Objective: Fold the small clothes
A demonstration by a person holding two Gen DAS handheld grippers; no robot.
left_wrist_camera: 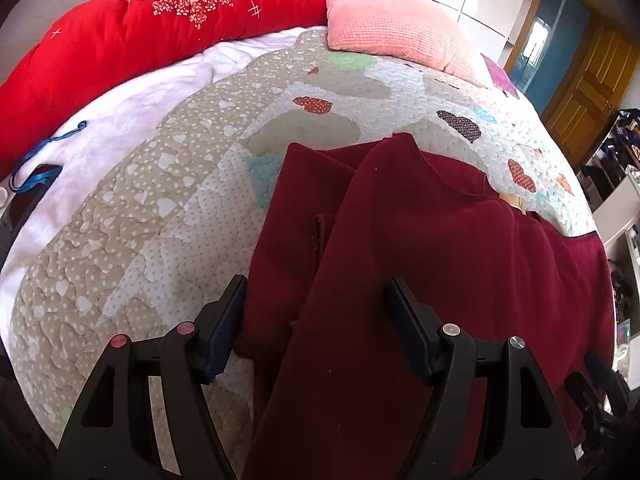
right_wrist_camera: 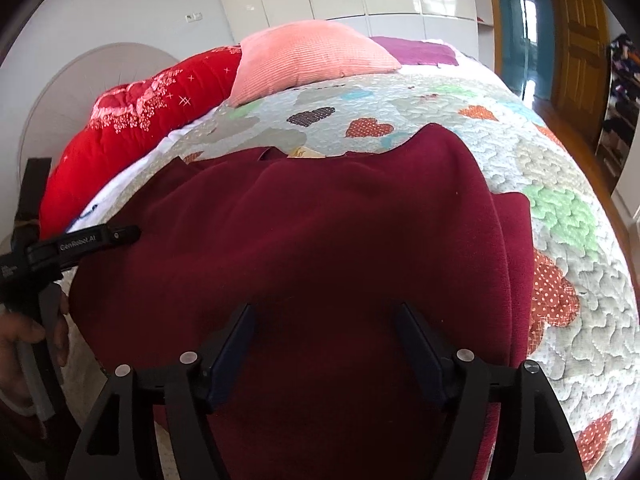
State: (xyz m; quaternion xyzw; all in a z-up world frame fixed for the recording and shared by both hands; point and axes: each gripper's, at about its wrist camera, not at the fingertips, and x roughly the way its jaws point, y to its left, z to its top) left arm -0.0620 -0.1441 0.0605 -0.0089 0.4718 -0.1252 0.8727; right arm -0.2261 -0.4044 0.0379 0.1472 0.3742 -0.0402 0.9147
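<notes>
A dark red garment (left_wrist_camera: 420, 240) lies partly folded on the quilted bedspread (left_wrist_camera: 140, 208), one side flap laid over its body, a beige neck label at its far edge. My left gripper (left_wrist_camera: 316, 288) is open above the garment's left part, its left finger over the left edge. In the right wrist view the same garment (right_wrist_camera: 320, 220) fills the middle. My right gripper (right_wrist_camera: 324, 312) is open just above the cloth, nothing between its fingers. The left gripper also shows in the right wrist view (right_wrist_camera: 100, 236), over the garment's left edge, held by a hand.
A red floral quilt (left_wrist_camera: 140, 28) and a pink pillow (left_wrist_camera: 400, 28) lie at the head of the bed. A blue lanyard (left_wrist_camera: 40, 152) and a dark flat object lie on white fleece at left. A purple cloth (right_wrist_camera: 416, 50) lies beyond. Wooden doors and shelves stand right.
</notes>
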